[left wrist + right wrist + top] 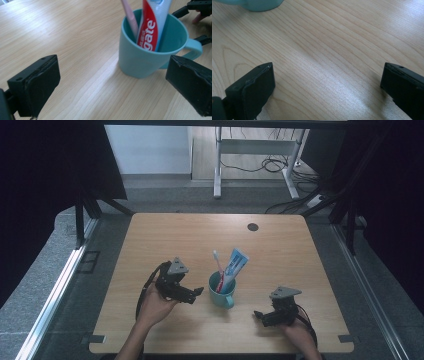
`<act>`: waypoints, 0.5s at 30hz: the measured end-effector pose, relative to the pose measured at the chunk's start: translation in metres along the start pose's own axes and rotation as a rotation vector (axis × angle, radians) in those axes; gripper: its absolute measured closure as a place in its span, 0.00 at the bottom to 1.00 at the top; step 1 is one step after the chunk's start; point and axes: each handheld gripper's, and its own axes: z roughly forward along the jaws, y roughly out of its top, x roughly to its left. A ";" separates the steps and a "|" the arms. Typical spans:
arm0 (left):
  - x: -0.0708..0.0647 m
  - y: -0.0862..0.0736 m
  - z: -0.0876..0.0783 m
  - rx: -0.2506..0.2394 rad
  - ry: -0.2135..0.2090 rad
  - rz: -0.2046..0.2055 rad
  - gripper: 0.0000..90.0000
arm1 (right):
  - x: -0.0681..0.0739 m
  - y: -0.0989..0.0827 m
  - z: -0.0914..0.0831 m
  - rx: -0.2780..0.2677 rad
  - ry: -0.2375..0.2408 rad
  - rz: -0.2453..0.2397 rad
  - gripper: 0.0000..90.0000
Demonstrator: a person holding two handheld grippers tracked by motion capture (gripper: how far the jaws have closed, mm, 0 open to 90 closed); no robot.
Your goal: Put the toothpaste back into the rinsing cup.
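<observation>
- A teal mug (221, 291) stands just below the middle of the high view on the wooden table (280, 250), its handle turned toward the bottom right of the frame.
- A red, white and blue toothpaste tube (233, 268) and a pink toothbrush (218, 263) stand in the mug, leaning against its rim.
- The left gripper (196, 292) sits just left of the mug, held by the left hand (156, 307); its jaws are spread wide with nothing between them.
- In the left gripper view the mug (147, 51) fills the upper right, beyond the jaws.
- The right gripper (258, 315) is at the lower right of the high view, apart from the mug, jaws released over bare wood.
- A dark round hole (253, 227) marks the table's far side.
</observation>
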 end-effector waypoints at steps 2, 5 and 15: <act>0.003 -0.004 -0.002 0.002 0.010 -0.002 0.00 | 0.000 0.000 0.000 0.000 0.000 0.001 0.00; 0.007 -0.010 -0.006 0.007 0.024 -0.009 0.00 | 0.000 0.000 0.000 0.000 0.000 -0.001 0.00; 0.021 -0.032 -0.014 0.014 0.069 -0.050 0.00 | 0.000 0.000 0.000 0.000 0.000 0.000 0.00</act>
